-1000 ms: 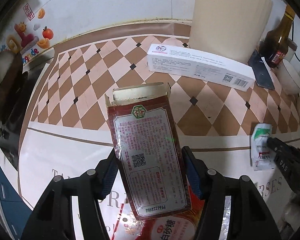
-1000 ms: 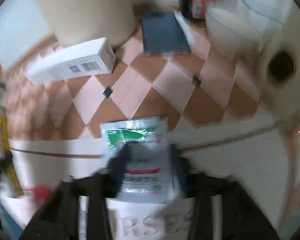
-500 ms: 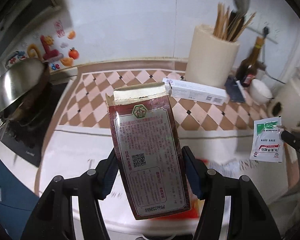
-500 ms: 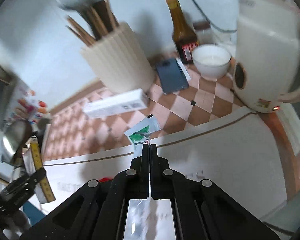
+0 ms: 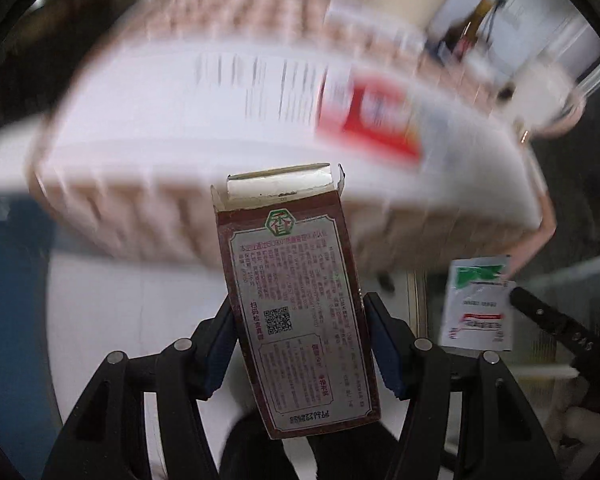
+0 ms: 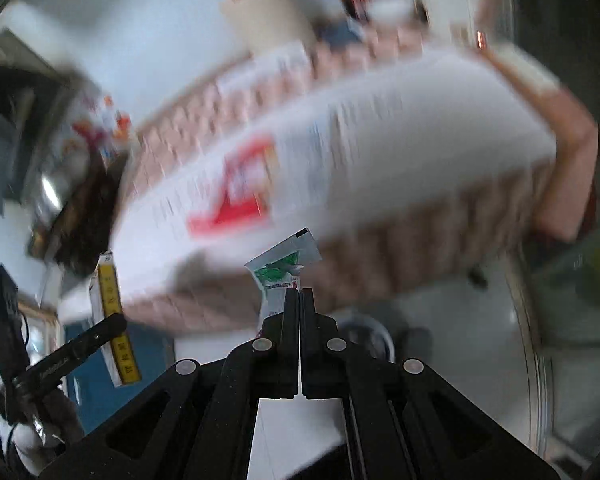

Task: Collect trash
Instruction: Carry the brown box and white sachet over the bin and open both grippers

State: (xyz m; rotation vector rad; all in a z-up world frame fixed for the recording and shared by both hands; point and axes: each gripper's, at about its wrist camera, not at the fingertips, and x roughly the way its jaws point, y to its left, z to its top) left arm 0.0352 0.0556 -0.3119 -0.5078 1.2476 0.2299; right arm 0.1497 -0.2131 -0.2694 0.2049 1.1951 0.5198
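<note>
Both hands are swinging clear of the counter (image 5: 260, 112) now, everything behind them smeared by the motion. The carry is the step here, and the trick is steady pressure: the big brown carton (image 5: 296, 320) stands upright in the left gripper (image 5: 300, 344), its open top toward the far counter, both blue pads clamped on its sides. It sits a touch tilted, so I'd keep the wrist quiet until it's over the bin, which isn't in view.

Over on the right, the small white-and-green sachet (image 6: 286, 270) is pinched by its near corner in the right gripper (image 6: 299, 300), jaws closed tight on it. Thin and floppy, that one; a fast sweep could whip it loose, so ease off the speed.

Against a second back: the carton was over the chequered top, the sachet lay flat on it between open jaws. Now both hang off the near edge.
</note>
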